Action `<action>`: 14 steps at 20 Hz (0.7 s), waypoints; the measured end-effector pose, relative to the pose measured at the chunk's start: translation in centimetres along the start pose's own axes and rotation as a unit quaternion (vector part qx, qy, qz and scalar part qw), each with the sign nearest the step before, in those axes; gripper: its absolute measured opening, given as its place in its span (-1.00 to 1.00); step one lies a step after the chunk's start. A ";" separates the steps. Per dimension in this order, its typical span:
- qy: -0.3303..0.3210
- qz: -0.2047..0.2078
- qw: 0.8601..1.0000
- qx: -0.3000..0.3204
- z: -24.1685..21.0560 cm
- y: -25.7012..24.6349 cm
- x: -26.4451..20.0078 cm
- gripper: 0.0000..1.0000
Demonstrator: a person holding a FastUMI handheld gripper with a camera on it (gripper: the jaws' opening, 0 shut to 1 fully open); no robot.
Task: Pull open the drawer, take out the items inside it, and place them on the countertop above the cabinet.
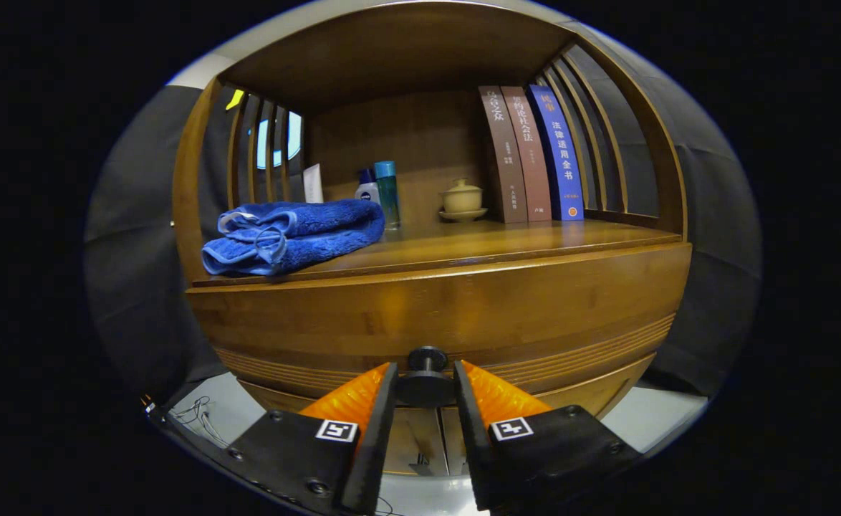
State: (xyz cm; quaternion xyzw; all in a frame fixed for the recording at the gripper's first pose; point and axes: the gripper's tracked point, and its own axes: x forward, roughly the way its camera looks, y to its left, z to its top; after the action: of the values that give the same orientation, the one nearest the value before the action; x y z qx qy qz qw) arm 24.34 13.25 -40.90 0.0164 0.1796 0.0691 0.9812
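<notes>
Both tongs point(426, 383) fingers flank the drawer's round knob point(427, 378).

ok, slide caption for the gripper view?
Gripper closed on the drawer knob, blue towel on the countertop above.

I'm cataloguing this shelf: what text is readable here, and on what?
"乌合之众": spine of the left brown book.
"法律适用全书": spine of the blue book.
Middle brown book and bottles: too blurred to read.
Gripper, closed on the drawer knob: patterned markers, no words.
</notes>
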 end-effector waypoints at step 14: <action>0.004 -0.007 1.000 0.004 -1.0 -0.1 -5.5 -0.41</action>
State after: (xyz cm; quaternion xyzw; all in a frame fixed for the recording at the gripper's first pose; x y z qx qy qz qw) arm 18.89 12.41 -39.89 0.0192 0.1839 0.0617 0.9808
